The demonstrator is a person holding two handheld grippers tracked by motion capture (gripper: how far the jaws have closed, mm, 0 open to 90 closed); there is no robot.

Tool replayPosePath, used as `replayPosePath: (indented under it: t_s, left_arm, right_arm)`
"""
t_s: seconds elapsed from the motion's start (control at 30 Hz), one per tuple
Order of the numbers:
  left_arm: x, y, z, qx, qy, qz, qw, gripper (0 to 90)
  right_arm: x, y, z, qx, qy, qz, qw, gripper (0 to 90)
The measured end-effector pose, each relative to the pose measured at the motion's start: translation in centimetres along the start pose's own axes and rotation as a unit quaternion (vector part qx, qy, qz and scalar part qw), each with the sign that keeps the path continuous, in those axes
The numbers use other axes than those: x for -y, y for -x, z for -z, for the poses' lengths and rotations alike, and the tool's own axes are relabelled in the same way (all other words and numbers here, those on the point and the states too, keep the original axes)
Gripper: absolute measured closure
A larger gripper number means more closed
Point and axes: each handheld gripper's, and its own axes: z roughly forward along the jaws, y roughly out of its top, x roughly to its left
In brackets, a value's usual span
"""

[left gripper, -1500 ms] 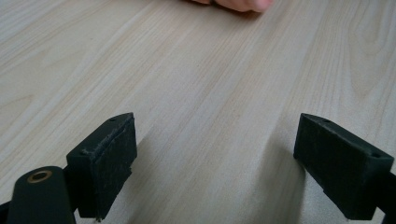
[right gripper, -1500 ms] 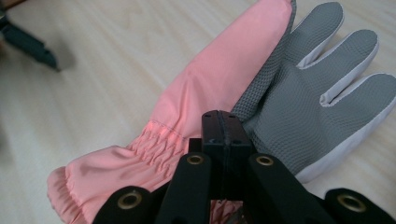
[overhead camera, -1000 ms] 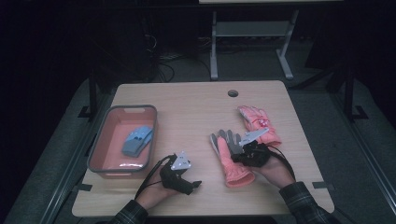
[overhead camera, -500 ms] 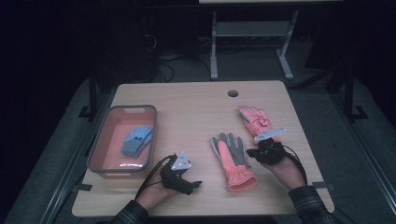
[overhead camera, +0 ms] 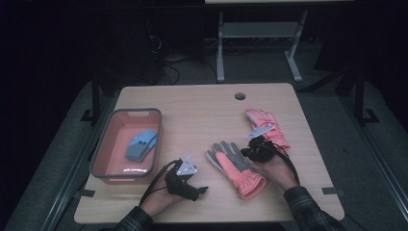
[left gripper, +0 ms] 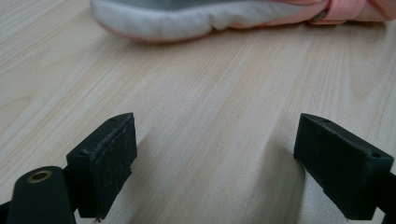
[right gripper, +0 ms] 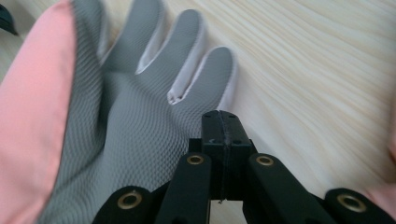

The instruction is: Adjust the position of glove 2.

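Two pink gloves [overhead camera: 235, 169] are lying on counter [overhead camera: 202, 103]. Right hand-held gripper [overhead camera: 253, 153], jaws pressed together, prob. empty, needs reopening over glove edge; left hand-held gripper [overhead camera: 190, 185] is resting wide.

**Black two-jaw grippers, plaid sleeves**

The left gripper [overhead camera: 199, 190] is black, topped by a grey three-cornered plate, with a dark cable looping back along the forearm. Its pads [left gripper: 103, 158] are blocky, with small screw holes. The right gripper [right gripper: 222, 122] has black linkage arms with brass-coloured rivets, the same grey plate and a trailing black cable. Both sleeves [overhead camera: 308, 209] are dark plaid.
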Motion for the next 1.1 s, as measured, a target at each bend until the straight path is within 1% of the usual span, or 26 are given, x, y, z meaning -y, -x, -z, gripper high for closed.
replayPosePath:
  t_s: [0.1,0.17,0.2,0.23,0.3,0.33,0.37,0.47,0.53,0.57,0.6,0.7,0.8,0.9,0.97,1.03,1.1]
  left_arm:
    - [0.0,0.0,0.0,0.000,0.000,0.000,1.0000,12.4]
    - [0.0,0.0,0.0,0.000,0.000,0.000,1.0000,12.4]
    - [0.0,0.0,0.0,0.000,0.000,0.000,1.0000,12.4]
    - [0.0,0.0,0.0,0.000,0.000,0.000,1.0000,12.4]
    - [0.0,0.0,0.0,0.000,0.000,0.000,1.0000,12.4]
    - [0.0,0.0,0.0,0.000,0.000,0.000,1.0000,12.4]
    - [0.0,0.0,0.0,0.000,0.000,0.000,1.0000,12.4]
    - [0.0,0.0,0.0,0.000,0.000,0.000,1.0000,12.4]
    - [0.0,0.0,-0.1,0.000,0.001,0.001,1.0000,12.4]
    - [0.0,0.0,-0.1,0.000,0.001,0.001,1.0000,12.4]
    - [0.0,0.0,-0.1,0.000,0.001,0.000,1.0000,12.4]
    - [0.0,0.0,-0.1,0.000,0.000,0.000,1.0000,12.4]
    - [0.0,0.0,-0.1,0.000,0.001,0.001,1.0000,12.3]
    - [0.0,0.0,-0.1,0.000,0.001,0.001,1.0000,12.3]
    - [0.0,0.0,-0.1,0.000,0.000,0.000,1.0000,12.4]
    - [0.0,0.0,-0.1,0.000,0.001,0.000,1.0000,12.4]
    - [0.0,0.0,-0.1,0.000,0.001,0.001,1.0000,12.4]
  right_arm:
    - [-0.5,-0.6,-0.4,-0.008,0.001,0.008,0.9999,89.8]
    - [-0.6,-0.7,-0.2,-0.008,0.002,0.015,0.9999,88.8]
    - [-0.8,-0.6,0.3,-0.005,0.011,0.013,0.9998,87.4]
    - [-0.9,-0.2,0.9,-0.005,0.020,0.005,0.9998,85.3]
    - [-1.2,0.7,2.3,0.012,0.038,-0.001,0.9992,79.7]
    - [-1.4,1.4,2.9,0.021,0.046,-0.004,0.9987,76.9]
    - [-1.4,1.7,3.2,0.024,0.050,-0.012,0.9984,73.8]
    - [-1.6,3.8,4.2,0.044,0.063,-0.029,0.9966,67.7]
    - [-1.8,5.0,4.6,0.058,0.064,-0.047,0.9951,62.0]
    - [-1.8,5.6,4.6,0.065,0.065,-0.056,0.9942,60.6]
    - [-1.8,6.1,4.6,0.071,0.066,-0.060,0.9935,59.7]
    - [-1.7,7.7,4.3,0.086,0.057,-0.077,0.9917,56.2]
    - [-1.5,8.7,3.5,0.086,0.046,-0.086,0.9915,52.3]
    - [-1.3,9.0,2.6,0.084,0.038,-0.091,0.9915,49.8]
    - [-1.3,9.1,2.1,0.084,0.038,-0.092,0.9915,49.4]
    - [-1.1,9.2,1.5,0.090,0.032,-0.093,0.9911,52.5]
    - [-0.8,9.3,1.1,0.095,0.033,-0.092,0.9907,56.4]
